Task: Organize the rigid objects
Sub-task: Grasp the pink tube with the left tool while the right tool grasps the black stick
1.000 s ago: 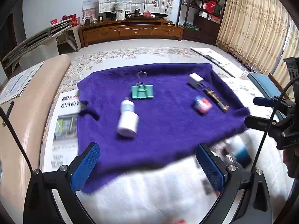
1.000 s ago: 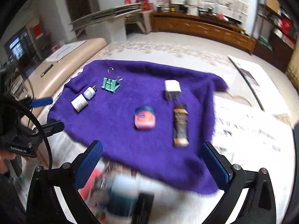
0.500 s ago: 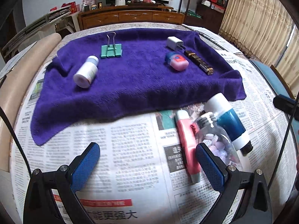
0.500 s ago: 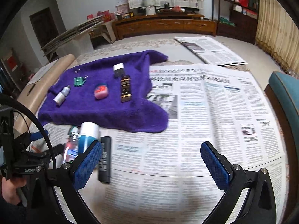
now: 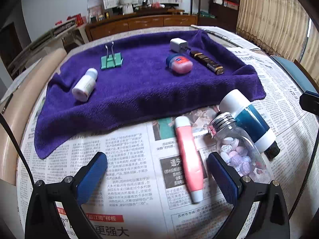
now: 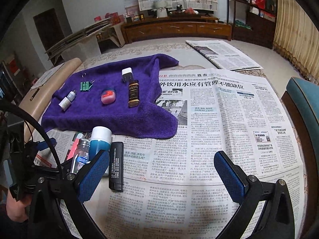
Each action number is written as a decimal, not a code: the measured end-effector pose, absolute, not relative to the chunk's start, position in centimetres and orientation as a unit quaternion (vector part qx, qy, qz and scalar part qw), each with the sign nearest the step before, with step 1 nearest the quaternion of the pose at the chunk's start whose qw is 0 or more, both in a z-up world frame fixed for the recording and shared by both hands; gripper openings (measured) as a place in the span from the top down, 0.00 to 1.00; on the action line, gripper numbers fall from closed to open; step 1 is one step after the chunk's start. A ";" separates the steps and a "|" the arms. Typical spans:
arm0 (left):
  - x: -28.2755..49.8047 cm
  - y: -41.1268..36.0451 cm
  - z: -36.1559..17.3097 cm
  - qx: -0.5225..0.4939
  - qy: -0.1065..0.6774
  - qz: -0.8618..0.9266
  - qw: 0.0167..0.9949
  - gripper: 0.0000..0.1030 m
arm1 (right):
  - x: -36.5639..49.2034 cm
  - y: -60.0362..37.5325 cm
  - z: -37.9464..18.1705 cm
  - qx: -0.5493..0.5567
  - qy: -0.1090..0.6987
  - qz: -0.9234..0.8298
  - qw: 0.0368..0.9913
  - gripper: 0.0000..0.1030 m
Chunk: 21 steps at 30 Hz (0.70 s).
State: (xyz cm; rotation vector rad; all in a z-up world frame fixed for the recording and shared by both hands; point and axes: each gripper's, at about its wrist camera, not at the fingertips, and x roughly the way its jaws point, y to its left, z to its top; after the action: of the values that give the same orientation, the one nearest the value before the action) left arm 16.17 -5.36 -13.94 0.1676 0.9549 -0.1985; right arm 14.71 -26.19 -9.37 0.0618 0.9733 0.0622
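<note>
both grippers hover empty over loose items waiting beside the purple fleece towel (image 5: 139, 91).

left gripper (image 5: 157, 171), jaws apart, should likely centre on the pink-and-white plastic tube (image 5: 188, 159) lying on newspaper (image 5: 123, 179), clear of the touching clear pill bottle (image 5: 237, 149) and teal-and-white bottle (image 5: 249, 119); a black rectangular lighter (image 6: 116, 165) lies just beside them. right gripper (image 6: 162, 171), jaws apart, holds nothing. newsprint covers the table; a wooden cabinet (image 6: 177, 28) and curtains (image 6: 297, 20) stand behind.

Purple towel (image 5: 139, 91): fuzzy cloth. Pill bottle (image 5: 237, 149): clear glossy plastic, metal cap. Newspaper (image 6: 219, 119): matt paper.
</note>
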 end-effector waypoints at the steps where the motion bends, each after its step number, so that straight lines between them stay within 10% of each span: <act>1: 16.1 -5.5 -13.9 0.083 0.453 -0.096 0.882 0.03 | 14.7 -26.2 -9.4 0.029 0.468 0.029 0.883 0.00; 12: 15.2 -6.8 -13.4 0.074 0.433 -0.154 0.885 0.82 | 14.5 -26.5 -9.7 0.030 0.473 0.027 0.880 0.00; 21: 15.3 -5.4 -13.3 0.062 0.443 -0.143 0.883 0.85 | 14.5 -25.7 -10.1 0.022 0.476 0.040 0.878 0.00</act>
State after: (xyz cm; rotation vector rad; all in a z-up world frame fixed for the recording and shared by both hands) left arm 15.29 -5.45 -13.27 0.1282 0.9213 -0.2982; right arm 14.51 -25.74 -10.06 0.0456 0.9932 0.0834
